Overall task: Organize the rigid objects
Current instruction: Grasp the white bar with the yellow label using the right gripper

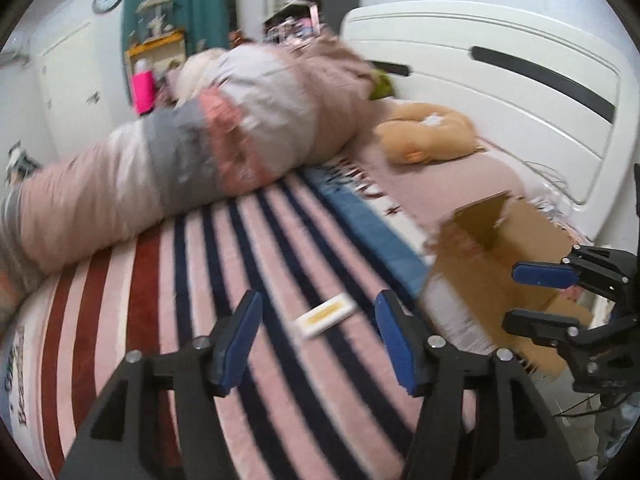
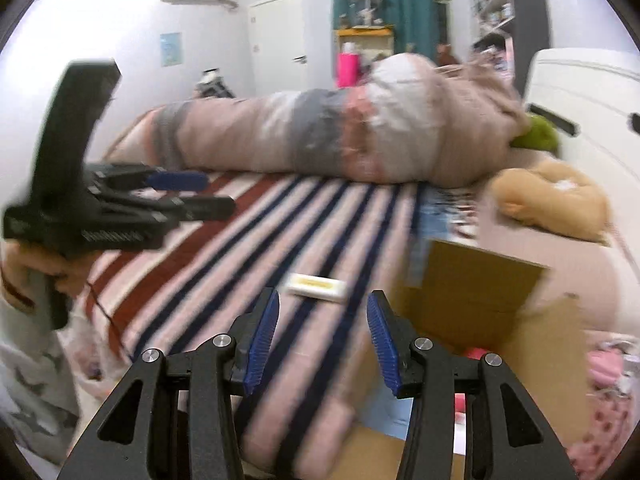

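A small white block with a yellow label waits on the striped bed cover, both grippers empty.

The white block (image 1: 325,315) lies flat on the striped blanket (image 1: 248,264), apart from everything else, just ahead of the left gripper (image 1: 318,340), whose jaws stand wide apart with nothing between them. To its right an open cardboard box (image 1: 496,248) sits on the bed, seemingly the place to put it, though blur makes its contents hard to read. The right gripper (image 2: 322,338) hovers near the box's edge, jaws likewise spread and empty. To do the pickup well, the left gripper probably should come in low, straddle the block across its narrow width, and close squarely so the flat piece does not tip or sink into the soft cover. A rolled quilt (image 1: 180,152) and a plush toy (image 1: 428,136) lie well beyond.
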Demonstrator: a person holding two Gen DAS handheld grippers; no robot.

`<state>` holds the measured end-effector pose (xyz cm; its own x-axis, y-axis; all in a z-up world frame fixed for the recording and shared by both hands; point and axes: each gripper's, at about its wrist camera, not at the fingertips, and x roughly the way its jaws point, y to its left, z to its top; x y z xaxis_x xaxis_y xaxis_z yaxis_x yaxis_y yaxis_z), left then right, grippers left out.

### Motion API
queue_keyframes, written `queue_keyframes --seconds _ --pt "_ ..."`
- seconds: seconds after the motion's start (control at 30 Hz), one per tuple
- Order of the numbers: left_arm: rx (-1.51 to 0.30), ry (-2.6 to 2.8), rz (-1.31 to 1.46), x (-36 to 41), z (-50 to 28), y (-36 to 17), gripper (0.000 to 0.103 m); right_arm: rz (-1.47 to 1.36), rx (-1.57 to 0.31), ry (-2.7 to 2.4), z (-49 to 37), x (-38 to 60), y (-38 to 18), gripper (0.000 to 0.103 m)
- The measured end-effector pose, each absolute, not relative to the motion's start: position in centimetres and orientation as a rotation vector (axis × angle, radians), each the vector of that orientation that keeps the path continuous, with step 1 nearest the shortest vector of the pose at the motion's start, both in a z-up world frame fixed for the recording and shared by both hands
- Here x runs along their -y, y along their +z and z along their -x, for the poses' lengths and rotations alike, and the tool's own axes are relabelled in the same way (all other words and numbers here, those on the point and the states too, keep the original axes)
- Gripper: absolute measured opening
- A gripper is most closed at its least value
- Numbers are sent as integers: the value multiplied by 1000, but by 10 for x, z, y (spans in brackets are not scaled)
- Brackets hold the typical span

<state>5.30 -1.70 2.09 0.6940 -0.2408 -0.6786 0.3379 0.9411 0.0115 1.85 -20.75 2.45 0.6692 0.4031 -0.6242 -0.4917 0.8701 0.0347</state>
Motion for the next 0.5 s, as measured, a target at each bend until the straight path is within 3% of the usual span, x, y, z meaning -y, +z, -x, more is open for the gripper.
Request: queue_keyframes --seconds 0.13,0.3,0.43,0.5 --pt "-788 -305 -81 -25 -63 -10 58 160 -727 555 -36 154 4 54" --pt "-829 -315 -36 -50 -81 -50 58 174 -843 562 -67 117 -41 54" --pt "-858 -330 6 -61 -98 -82 59 154 -911 486 -101 112 -78 78" --pt "-866 -332 17 -62 -106 -93 59 131 -938 438 -123 114 -97 84"
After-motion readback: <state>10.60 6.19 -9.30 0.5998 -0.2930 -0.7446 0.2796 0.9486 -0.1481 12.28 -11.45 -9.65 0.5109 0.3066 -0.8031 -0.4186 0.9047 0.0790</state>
